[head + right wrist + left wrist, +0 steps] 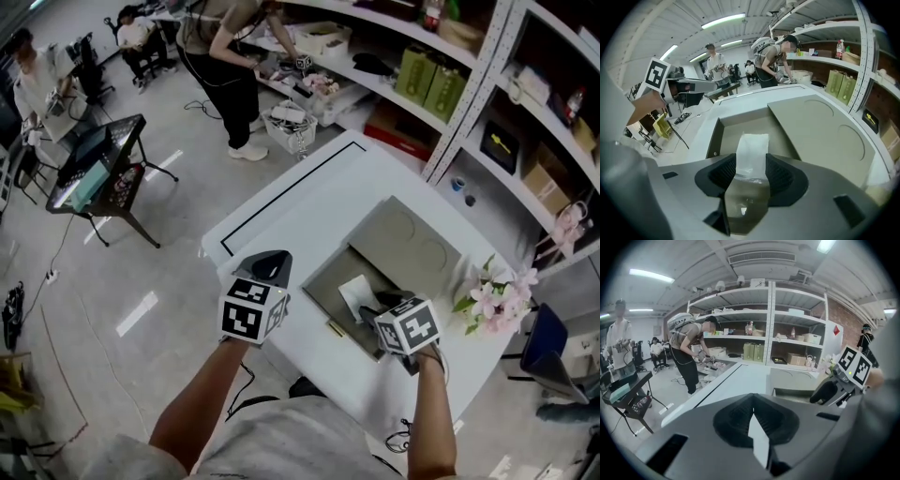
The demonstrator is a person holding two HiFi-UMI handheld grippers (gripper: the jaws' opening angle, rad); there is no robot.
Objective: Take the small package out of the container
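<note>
An olive-grey container point(323, 281) stands open on the white table point(281, 211), its lid point(408, 239) lying flat behind it. Inside lies a small white package point(354, 295). My right gripper point(373, 314) reaches into the box from the near side. In the right gripper view the package point(752, 147) fills the gap between the jaws of the right gripper point(751, 171), which are shut on it above the container's floor point(726, 131). My left gripper point(267, 267) hovers over the table to the left of the box. Its jaws point(752, 416) are shut with nothing in them.
Pink flowers point(497, 300) stand at the table's right edge. Metal shelves point(441, 75) with boxes run behind the table, and a person point(230, 66) bends over them. A black cart point(98, 169) stands on the floor at left, a blue chair point(544, 342) at right.
</note>
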